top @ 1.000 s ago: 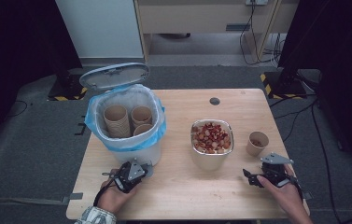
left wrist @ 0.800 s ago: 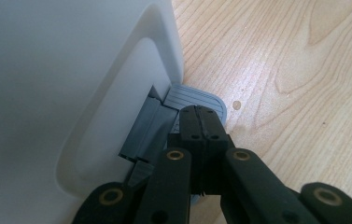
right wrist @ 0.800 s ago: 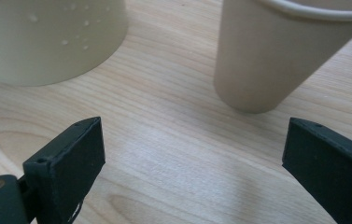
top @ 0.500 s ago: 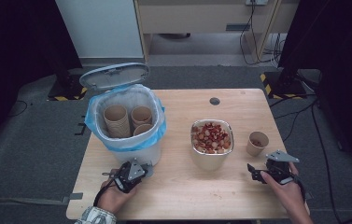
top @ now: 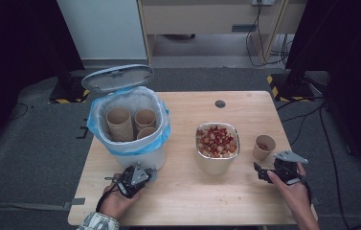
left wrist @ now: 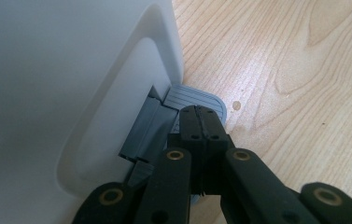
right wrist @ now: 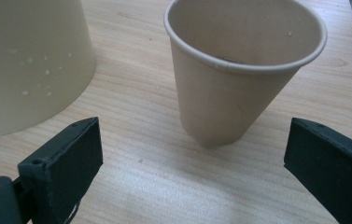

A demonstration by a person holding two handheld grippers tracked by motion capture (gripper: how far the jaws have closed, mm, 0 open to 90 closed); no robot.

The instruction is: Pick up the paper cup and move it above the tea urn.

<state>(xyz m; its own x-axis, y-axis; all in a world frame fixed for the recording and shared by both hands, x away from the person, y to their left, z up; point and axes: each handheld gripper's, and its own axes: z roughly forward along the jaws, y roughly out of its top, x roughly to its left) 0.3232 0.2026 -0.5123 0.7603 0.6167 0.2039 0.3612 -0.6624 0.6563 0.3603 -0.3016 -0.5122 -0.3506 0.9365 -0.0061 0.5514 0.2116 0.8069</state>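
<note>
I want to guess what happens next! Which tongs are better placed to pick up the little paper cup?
The right tongs: they are wide open and aimed at the paper cup just ahead. The left tongs are shut on the bin's pedal.

Bin (top: 135,143) left; bowl (top: 216,158) centre; cup (top: 264,147) just right of bowl.

In my left gripper view, the white bin (left wrist: 47,93) ran off the top and left edges, and my closed jaws hid part of its grey pedal (left wrist: 197,99). In my right gripper view, the bowl (right wrist: 29,60) was cut off at the top. The cup's (top: 264,146) contents looked too small to tell from above.
</note>
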